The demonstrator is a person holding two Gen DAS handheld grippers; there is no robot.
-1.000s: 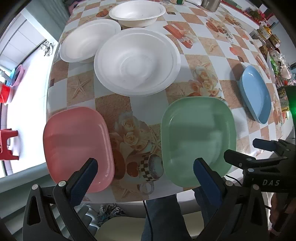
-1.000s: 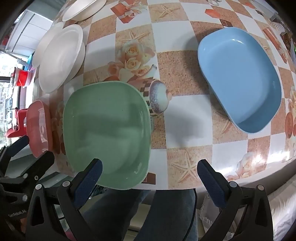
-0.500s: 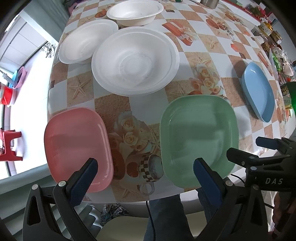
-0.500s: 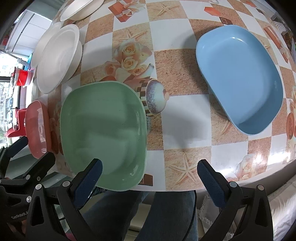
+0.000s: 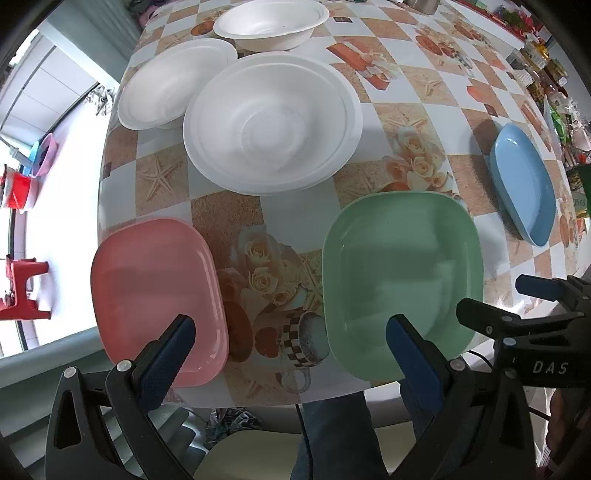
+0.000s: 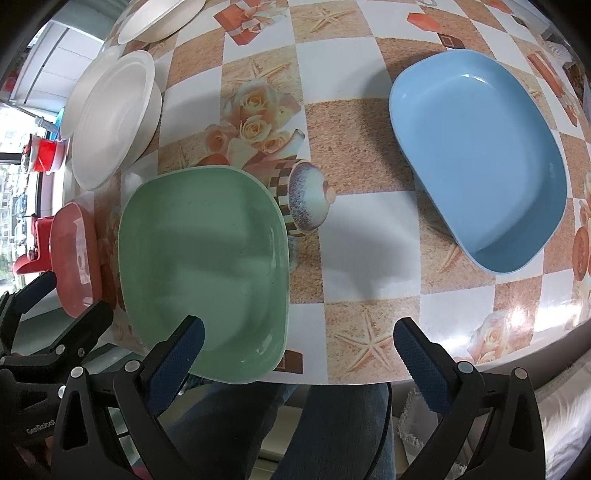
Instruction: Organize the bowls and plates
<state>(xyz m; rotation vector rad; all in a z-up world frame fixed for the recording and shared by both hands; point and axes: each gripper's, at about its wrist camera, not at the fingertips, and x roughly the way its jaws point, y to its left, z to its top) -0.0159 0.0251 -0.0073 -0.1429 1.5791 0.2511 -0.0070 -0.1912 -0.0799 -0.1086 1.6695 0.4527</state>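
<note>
Items before you, on the checkered tablecloth (image 5: 280,218):

1. Green plate (image 5: 400,284): at the near table edge, about 5 o'clock in your left wrist view, 9 o'clock of centre in the right wrist view. Empty, flat on the cloth.
2. Pink plate (image 5: 157,295): at 8 o'clock in your left view, near edge, well apart from the green plate; the printed roses lie between them.
3. Blue plate (image 6: 480,158): at 2 o'clock in your right view, apart from the green plate, empty.
4. Large white bowl (image 5: 273,123): at 12 o'clock in your left view, beyond the two coloured plates.
5. Second white bowl (image 5: 173,88): at 10 o'clock, its rim tucked under or against the large one; which, you cannot tell.
6. Third white bowl (image 5: 271,24): at the far 12 o'clock edge, apart from the others.

Your left gripper (image 5: 284,354): fingers spread wide, holding nothing, poised over the near edge between the pink and green plates.
Your right gripper (image 6: 299,354): fingers spread wide, empty, its left fingertip over the green plate's near rim.
</note>
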